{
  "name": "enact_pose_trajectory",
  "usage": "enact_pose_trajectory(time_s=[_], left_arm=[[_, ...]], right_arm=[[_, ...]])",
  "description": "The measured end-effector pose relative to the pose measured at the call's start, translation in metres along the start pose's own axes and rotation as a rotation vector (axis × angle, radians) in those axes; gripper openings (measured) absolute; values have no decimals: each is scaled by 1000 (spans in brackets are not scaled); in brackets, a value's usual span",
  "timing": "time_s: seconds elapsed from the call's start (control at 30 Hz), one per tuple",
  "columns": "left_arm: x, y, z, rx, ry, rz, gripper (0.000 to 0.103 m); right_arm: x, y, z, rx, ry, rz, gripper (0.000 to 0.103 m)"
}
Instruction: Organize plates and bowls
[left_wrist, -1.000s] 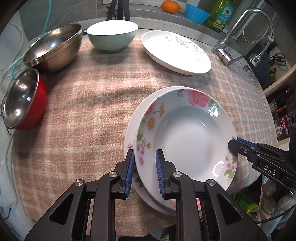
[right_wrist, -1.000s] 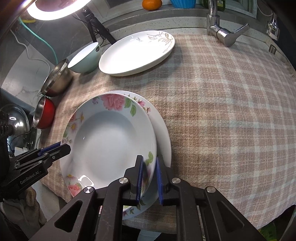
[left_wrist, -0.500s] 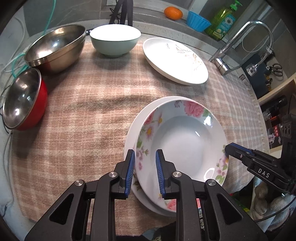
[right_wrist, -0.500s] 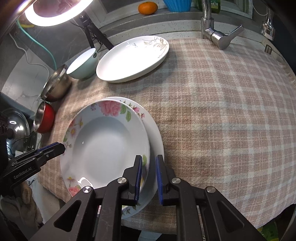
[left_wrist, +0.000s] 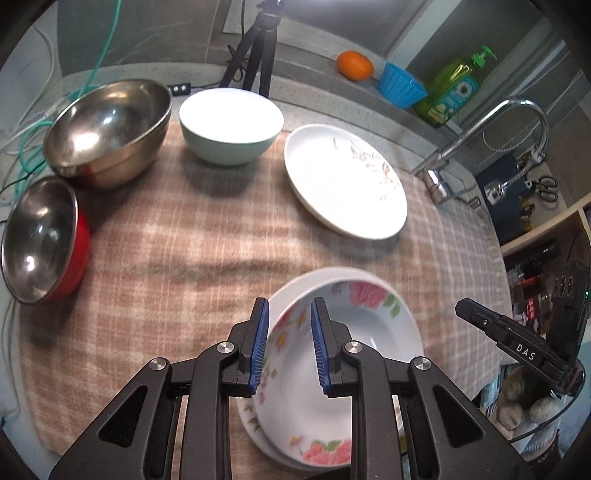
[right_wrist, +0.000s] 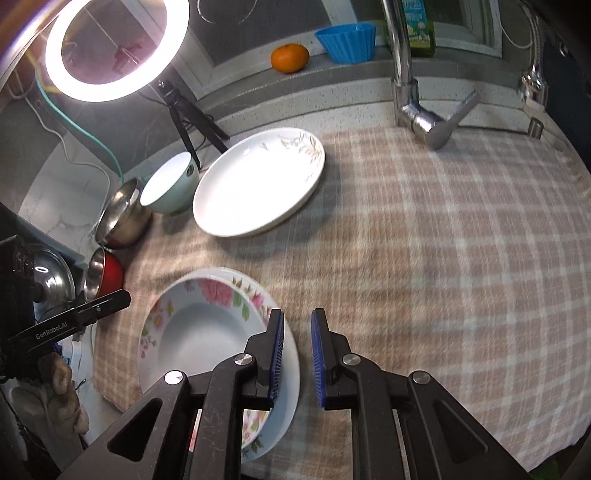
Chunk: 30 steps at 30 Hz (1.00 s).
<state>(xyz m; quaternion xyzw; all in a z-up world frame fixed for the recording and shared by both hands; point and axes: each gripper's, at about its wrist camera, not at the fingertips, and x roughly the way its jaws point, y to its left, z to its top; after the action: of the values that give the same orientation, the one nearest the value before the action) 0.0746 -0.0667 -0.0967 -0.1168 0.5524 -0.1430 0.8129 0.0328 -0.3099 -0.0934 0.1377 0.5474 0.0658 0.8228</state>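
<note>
Presently, in the left wrist view, the left gripper (left_wrist: 286, 345) is sitting narrowly parted at lower centre, its pads straddling the rim of the floral plate (left_wrist: 354, 332), which is lying stacked on a second plate (left_wrist: 284, 295). Turning to the right wrist view, the right gripper (right_wrist: 297, 356) is standing slightly apart at lower centre, gripping nothing, beside the floral plate (right_wrist: 199, 325) at lower left.

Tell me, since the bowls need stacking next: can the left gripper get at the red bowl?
Probably yes. The left gripper is open, and only bare cloth lies between it and the red bowl to its left.
</note>
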Motion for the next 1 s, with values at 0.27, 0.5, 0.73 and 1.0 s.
enact_pose_trajectory(time_s=[0.27, 0.5, 0.73, 1.0], left_arm=[[13, 2, 34, -63, -35, -5, 20], [37, 4, 56, -97, -24, 10, 20], [60, -5, 72, -96, -18, 51, 20], [79, -3, 80, -106, -1, 73, 23]], right_arm=[[10, -18, 49, -17, -32, 19, 20], [34, -19, 85, -82, -29, -5, 21], [60, -18, 108, -111, 0, -3, 21], [88, -24, 129, -109, 33, 0, 21]])
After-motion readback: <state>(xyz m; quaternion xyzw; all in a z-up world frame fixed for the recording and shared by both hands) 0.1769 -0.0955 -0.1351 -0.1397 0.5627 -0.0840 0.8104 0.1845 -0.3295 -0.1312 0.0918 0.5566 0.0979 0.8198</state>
